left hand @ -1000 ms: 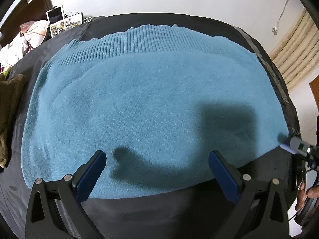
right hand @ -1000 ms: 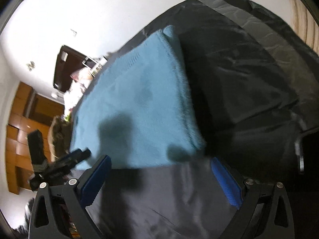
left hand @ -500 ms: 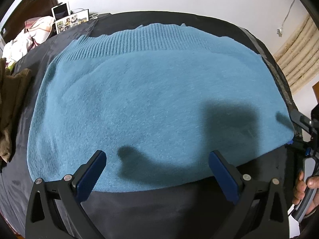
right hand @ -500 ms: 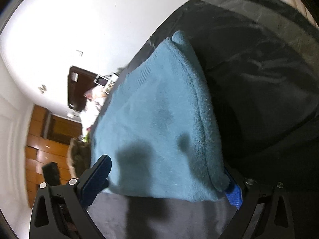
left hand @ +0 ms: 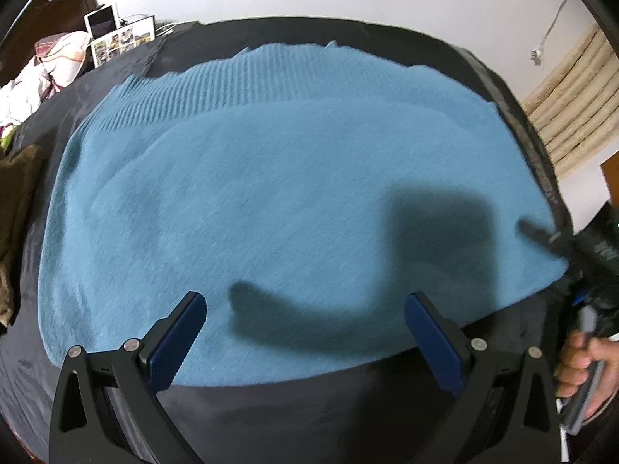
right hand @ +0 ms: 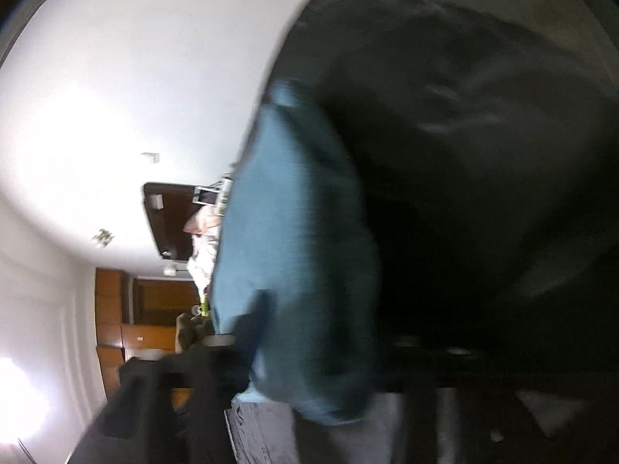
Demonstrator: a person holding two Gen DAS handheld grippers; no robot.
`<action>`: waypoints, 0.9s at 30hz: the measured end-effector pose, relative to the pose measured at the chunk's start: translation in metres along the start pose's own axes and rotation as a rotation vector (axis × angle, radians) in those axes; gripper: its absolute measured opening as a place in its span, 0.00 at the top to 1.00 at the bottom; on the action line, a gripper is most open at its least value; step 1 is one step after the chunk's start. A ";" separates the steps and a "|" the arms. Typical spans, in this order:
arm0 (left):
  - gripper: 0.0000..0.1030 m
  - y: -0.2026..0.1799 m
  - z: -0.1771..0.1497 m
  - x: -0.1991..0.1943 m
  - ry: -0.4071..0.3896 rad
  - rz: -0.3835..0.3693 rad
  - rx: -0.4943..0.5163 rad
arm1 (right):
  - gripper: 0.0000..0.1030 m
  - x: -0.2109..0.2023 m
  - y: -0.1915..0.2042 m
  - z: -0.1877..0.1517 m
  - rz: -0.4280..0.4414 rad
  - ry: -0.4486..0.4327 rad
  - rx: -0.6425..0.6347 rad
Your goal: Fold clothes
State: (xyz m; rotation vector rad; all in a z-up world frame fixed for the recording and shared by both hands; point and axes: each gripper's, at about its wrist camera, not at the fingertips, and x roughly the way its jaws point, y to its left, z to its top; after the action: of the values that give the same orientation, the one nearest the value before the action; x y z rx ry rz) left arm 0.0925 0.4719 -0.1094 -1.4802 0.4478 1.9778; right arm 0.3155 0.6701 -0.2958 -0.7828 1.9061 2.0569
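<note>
Sweater [left hand: 290, 208], one, blue, flat on dark cloth [left hand: 309, 406]; two grippers near.

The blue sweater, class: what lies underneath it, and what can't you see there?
The blue sweater lies spread on a black cloth that shows along its near, far and side edges. Whatever is directly beneath the sweater's middle is covered, and so is the surface under the cloth.

Fuzzy teal sweater [left hand: 278, 201] spread flat on dark surface, ribbed hem at far edge.
</note>
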 end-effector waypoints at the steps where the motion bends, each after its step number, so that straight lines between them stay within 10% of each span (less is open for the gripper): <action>1: 0.00 -0.004 0.005 -0.002 -0.006 -0.003 0.009 | 0.76 0.000 0.002 0.000 -0.006 -0.002 -0.012; 19: 0.00 -0.111 0.112 -0.009 0.056 -0.285 0.110 | 0.78 -0.002 0.110 -0.045 -0.259 -0.135 -0.700; 27: 0.00 -0.130 0.143 0.002 0.092 -0.268 0.159 | 0.78 0.001 0.123 -0.065 -0.329 -0.155 -0.896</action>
State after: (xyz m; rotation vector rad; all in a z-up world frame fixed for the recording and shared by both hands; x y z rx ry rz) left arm 0.0719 0.6557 -0.0539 -1.4521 0.4124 1.6338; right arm 0.2673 0.5908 -0.1924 -0.9688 0.6415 2.6004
